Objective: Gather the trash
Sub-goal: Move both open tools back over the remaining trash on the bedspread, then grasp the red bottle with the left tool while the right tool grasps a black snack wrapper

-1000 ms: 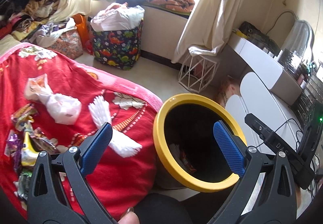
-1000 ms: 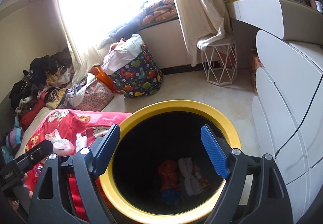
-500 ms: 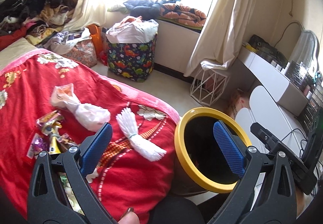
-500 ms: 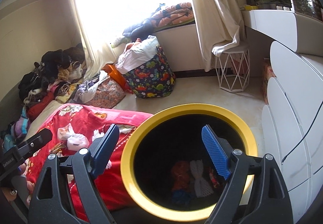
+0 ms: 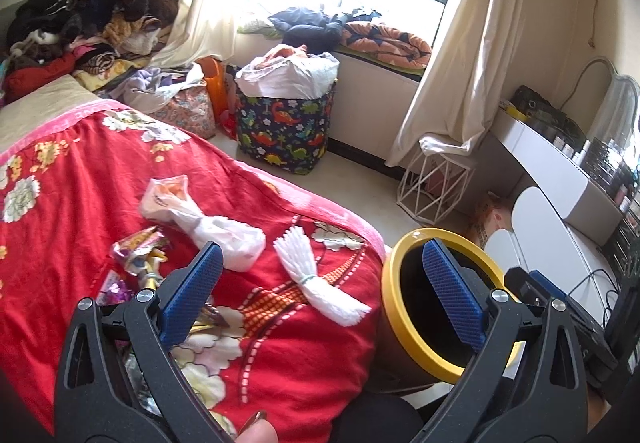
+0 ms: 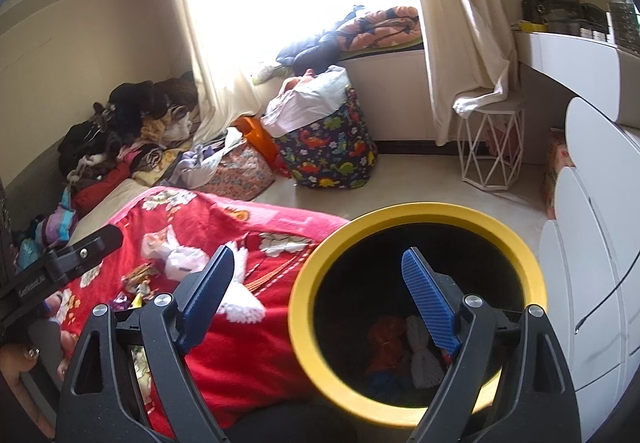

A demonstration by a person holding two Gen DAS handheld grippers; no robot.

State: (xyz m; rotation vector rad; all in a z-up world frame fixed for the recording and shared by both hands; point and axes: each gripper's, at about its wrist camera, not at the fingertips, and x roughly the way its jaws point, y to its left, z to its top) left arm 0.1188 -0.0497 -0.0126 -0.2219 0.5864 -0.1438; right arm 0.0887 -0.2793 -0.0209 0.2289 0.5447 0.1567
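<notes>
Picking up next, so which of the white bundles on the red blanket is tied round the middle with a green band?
The white tassel-like bundle, the one lying nearest the yellow-rimmed bin. The knotted plastic bag beside it has no band.

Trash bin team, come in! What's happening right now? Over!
Left gripper open, empty. Right gripper open, empty. Bin holds some trash; white tassel, tied bag, wrappers lie on red blanket. Nothing blocking.
</notes>
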